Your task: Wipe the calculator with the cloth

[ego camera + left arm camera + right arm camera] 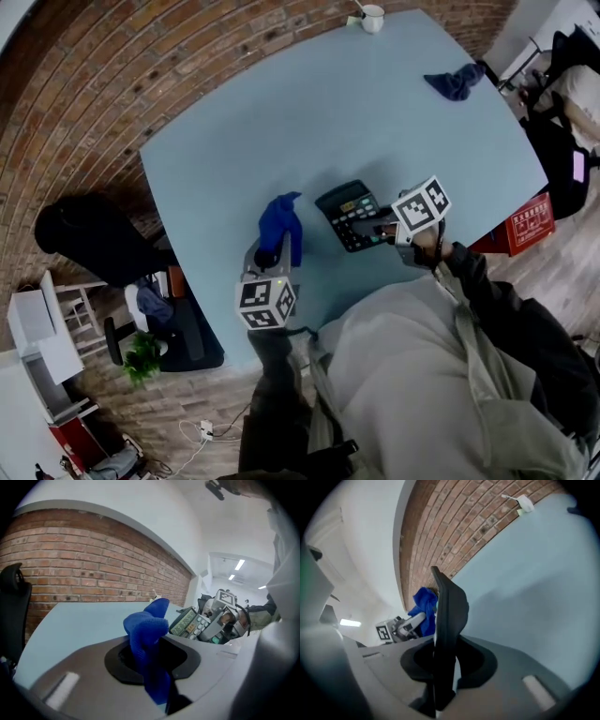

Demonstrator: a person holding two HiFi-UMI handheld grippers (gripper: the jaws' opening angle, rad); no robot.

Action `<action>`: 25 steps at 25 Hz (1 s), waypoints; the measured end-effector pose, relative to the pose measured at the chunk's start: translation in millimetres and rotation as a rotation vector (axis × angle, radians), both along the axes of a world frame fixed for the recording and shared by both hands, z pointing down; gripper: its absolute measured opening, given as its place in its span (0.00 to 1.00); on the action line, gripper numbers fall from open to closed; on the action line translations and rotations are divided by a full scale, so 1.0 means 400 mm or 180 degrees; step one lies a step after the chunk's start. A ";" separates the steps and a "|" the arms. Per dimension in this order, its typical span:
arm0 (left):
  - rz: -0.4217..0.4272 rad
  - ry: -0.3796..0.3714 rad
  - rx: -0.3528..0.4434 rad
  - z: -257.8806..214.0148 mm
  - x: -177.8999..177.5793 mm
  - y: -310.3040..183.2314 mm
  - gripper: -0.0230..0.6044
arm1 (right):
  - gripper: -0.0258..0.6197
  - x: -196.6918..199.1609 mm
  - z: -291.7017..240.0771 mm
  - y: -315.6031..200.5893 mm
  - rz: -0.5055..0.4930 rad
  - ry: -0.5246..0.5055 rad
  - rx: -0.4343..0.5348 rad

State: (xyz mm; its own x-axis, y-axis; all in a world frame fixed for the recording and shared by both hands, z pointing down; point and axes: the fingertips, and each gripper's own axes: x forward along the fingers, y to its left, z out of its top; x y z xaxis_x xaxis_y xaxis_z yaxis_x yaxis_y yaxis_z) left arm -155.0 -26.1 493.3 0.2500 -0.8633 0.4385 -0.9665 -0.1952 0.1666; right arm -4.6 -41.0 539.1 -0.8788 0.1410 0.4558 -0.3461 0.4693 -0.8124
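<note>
One calculator (352, 214) is the thing to clean. The right gripper (386, 229) holds it, with its jaws squeezed tight on the near edge. The calculator is dark, with a pale screen strip at one end and rows of small keys. It looks tipped up over the blue table (281, 122), and I cannot tell if its far end touches the top.

Just left of the calculator, the left gripper (268, 253) pinches a bright blue cloth (281, 223), which sticks up in a floppy bunch. The cloth and the calculator are near but apart, so I think the wiping has not begun.

Next, the cloth needs to come across onto the keys and rub, while the right gripper holds the calculator steady.

Far behind the calculator lie a darker cloth (455, 82) and a white cup (372, 17).
</note>
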 end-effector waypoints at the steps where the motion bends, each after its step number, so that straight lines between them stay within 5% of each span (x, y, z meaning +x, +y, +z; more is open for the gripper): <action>1: -0.0062 -0.0005 -0.0078 0.025 -0.018 -0.010 0.16 | 0.17 0.004 0.029 -0.007 -0.0160 0.0217 0.0128; 6: -0.0107 0.0189 -0.0355 0.112 -0.023 -0.056 0.16 | 0.17 -0.017 0.112 -0.019 -0.1353 0.1250 0.1167; 11: -0.0027 0.0259 -0.0546 0.174 0.011 -0.066 0.18 | 0.21 -0.045 0.105 -0.075 -0.1529 0.1551 0.1825; 15: -0.0136 0.0291 -0.0465 0.173 0.003 -0.071 0.24 | 0.25 -0.007 0.068 -0.201 -0.0824 0.1539 0.2528; 19: -0.0166 0.0298 -0.0441 0.170 -0.023 -0.064 0.35 | 0.34 0.118 0.068 -0.308 -0.0134 0.1566 0.2250; 25: -0.0339 0.0382 -0.0139 0.090 -0.060 -0.021 0.37 | 0.35 0.302 -0.079 -0.395 0.0940 0.1213 0.2376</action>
